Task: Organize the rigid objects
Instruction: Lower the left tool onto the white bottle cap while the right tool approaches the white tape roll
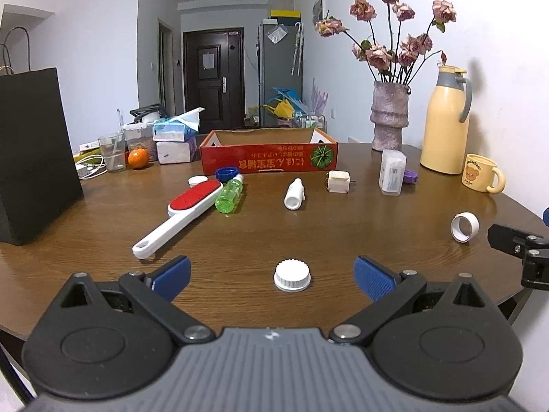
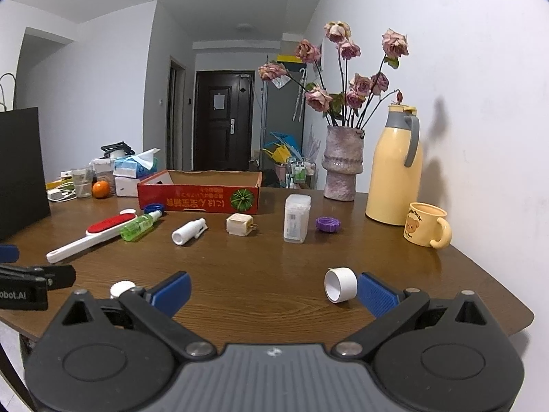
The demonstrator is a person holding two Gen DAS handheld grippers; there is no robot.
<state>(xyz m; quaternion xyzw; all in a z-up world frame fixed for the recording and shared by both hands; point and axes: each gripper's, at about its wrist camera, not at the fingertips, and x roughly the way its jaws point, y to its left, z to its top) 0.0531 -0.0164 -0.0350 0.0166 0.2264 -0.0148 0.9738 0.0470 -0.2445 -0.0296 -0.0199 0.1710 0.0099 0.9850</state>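
On my table stood: a black paper bag (image 1: 34,151), a vase (image 1: 389,116) of dried roses, a yellow thermos (image 1: 446,123), a bear mug (image 1: 480,173), an orange (image 1: 138,158).

Ridged white plastic cap (image 2: 122,288): mostly hidden behind right gripper's left finger.
Red cardboard box (image 1: 269,158) interior: unseen behind front wall.
Black paper bag (image 1: 32,158), left of box: cropped by edge.
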